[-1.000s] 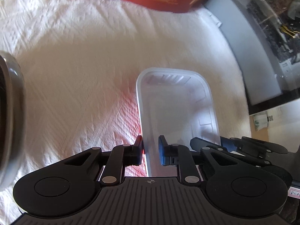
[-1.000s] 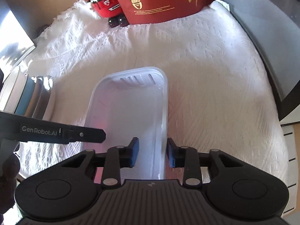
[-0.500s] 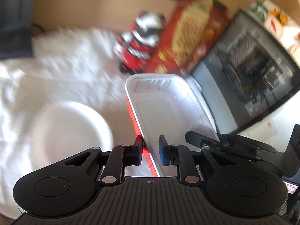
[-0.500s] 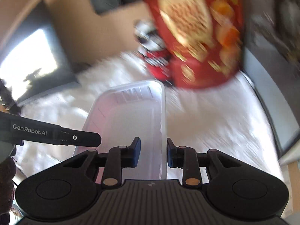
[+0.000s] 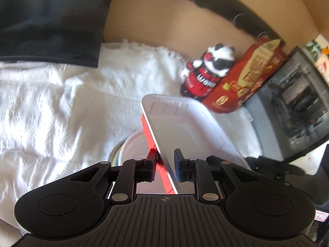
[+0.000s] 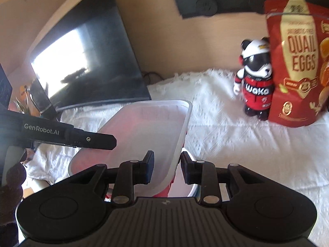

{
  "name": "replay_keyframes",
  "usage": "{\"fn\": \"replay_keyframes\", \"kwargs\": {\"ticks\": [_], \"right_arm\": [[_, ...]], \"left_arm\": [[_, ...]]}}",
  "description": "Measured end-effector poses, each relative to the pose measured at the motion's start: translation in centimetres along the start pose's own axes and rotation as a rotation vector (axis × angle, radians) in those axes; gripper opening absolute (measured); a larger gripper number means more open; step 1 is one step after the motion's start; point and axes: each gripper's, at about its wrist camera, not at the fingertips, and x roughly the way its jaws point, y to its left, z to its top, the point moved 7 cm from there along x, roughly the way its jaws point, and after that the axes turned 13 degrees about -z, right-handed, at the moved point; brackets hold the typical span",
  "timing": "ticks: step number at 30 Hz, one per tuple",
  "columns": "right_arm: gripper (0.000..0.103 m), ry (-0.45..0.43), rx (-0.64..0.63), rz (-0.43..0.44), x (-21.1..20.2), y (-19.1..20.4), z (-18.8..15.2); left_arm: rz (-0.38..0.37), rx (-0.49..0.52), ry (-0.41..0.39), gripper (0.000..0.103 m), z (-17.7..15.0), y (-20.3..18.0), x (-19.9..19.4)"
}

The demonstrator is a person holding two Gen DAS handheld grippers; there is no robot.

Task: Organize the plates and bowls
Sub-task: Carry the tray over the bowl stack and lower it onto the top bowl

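So I'm mid-carry here: both grippers are clamped on the same rectangular white tray (image 5: 185,127), one on each long rim, and it's lifted clear of the white cloth (image 5: 61,107) and tipped, with a red underside or second red piece showing beneath it (can't tell which). The left gripper (image 5: 165,165) pinches the rim on its side, pads tight on the plastic, and the right gripper (image 6: 167,167) does the same on the opposite rim, so neither is loose. I'm using the tray as my landmark. Directly below it sits a stack of round plates (image 5: 131,146); I can see a white top one and a few coloured edges under it, but the tray and my own rig hide too much to count them properly. I'd guess the step in hand is moving the tray over to that stack, so the next move wants both hands kept level with each other, then a slow lowering before letting go, otherwise the thin rim could twist or slip. Beyond the tray's far end: one bear figure (image 6: 255,78), one red quail eggs bag (image 6: 298,61) touching it. Off past the tray's left side, one dark monitor (image 6: 86,57). Counts: one tray, one plate stack, two grippers, no bowls that I can make out.
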Motion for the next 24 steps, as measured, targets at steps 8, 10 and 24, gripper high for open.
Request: {"fn": "replay_keyframes", "kwargs": {"ticks": [8,10,24], "right_arm": [[0.029,0.096,-0.020,-0.040,3.5,0.9,-2.7],[0.029,0.106,-0.024,-0.038,3.7,1.0,-3.0],[0.031,0.142,-0.019,-0.036,5.0,0.6,-3.0]], "left_arm": [[0.011,-0.073,0.072,0.020,-2.1,3.6,3.5],[0.008,-0.081,0.074,0.020,-2.2,4.0,3.7],[-0.010,-0.108,0.087,0.020,-1.6,4.6,4.7]]}}
